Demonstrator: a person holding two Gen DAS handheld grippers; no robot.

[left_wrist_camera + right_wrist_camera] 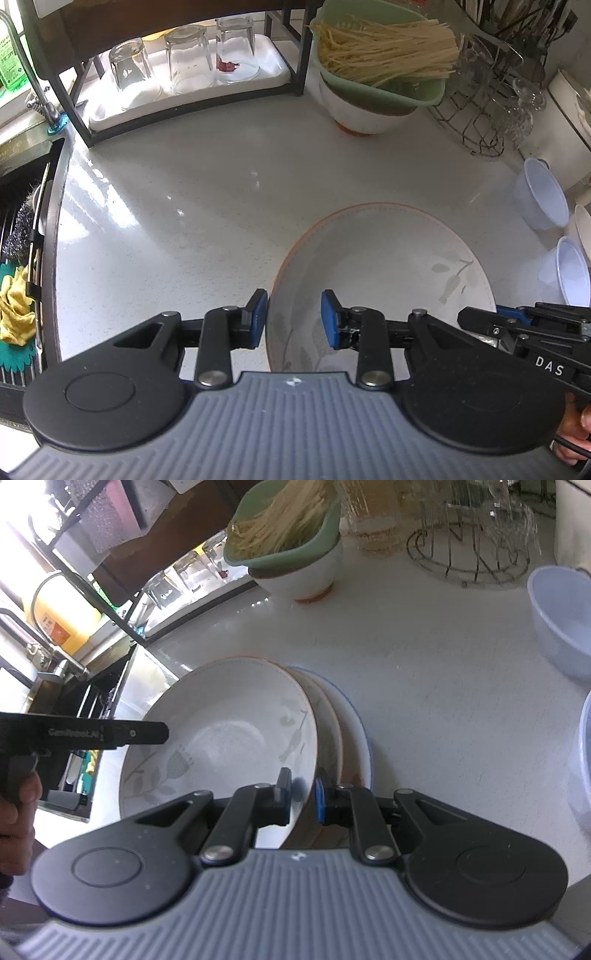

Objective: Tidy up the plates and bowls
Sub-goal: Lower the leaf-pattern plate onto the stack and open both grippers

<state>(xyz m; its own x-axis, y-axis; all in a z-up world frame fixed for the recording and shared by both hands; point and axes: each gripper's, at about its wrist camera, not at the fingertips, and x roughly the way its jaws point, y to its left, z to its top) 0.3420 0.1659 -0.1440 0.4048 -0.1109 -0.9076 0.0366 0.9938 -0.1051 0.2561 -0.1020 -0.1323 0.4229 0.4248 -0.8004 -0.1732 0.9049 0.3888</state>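
Your right hand-held gripper (301, 797) is clamped on the near rim of the leaf-patterned plate (221, 731), tilted atop 2 stacked plates (351, 734) near the bench's (443, 657) sink-side edge. Your left hand-held gripper (294, 319) straddles its opposite rim, part-open, not gripping.

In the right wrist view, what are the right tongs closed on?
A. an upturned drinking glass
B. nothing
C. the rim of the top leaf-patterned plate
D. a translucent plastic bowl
C: the right tongs pinch the near rim of the leaf-patterned plate, which lies on top of the stacked plates.
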